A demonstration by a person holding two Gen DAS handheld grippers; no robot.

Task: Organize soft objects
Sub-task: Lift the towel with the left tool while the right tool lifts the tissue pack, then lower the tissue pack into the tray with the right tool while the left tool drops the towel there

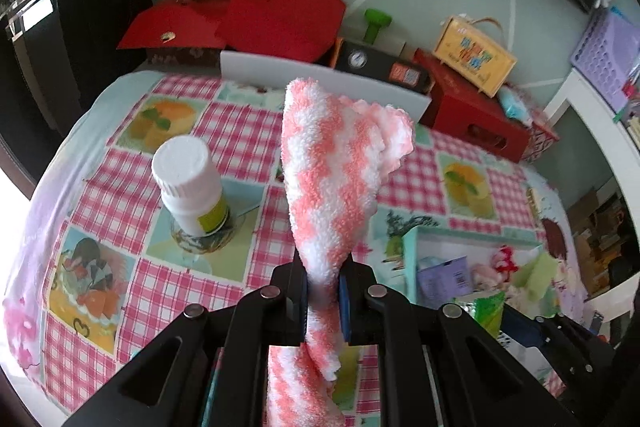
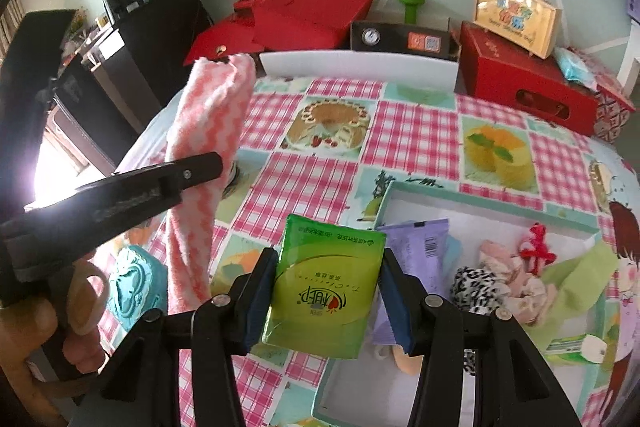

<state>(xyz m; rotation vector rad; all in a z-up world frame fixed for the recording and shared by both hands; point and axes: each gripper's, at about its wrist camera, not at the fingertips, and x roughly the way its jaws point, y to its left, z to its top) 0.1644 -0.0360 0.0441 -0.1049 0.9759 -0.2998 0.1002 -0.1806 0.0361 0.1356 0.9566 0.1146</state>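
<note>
My left gripper (image 1: pixel 323 297) is shut on a pink-and-white fluffy towel (image 1: pixel 332 163), which stands up from the jaws and also hangs below them, above the checked tablecloth. The right wrist view shows the same towel (image 2: pixel 208 147) at the left, held by the left gripper (image 2: pixel 192 167) in a person's hand (image 2: pixel 80 307). My right gripper (image 2: pixel 326 287) is shut on a green tissue pack (image 2: pixel 326 287), lifted over the near-left edge of a teal-rimmed white box (image 2: pixel 492 187). Inside the box lie a purple packet (image 2: pixel 424 239), scrunchies (image 2: pixel 500 271) and a green cloth (image 2: pixel 576 275).
A white bottle (image 1: pixel 190 183) stands on a glass dish left of the towel. A teal lid (image 2: pixel 134 287) lies near the table's left edge. A white board (image 2: pixel 360 65), red boxes (image 2: pixel 528 83) and a black gauge case (image 2: pixel 400 37) line the far edge.
</note>
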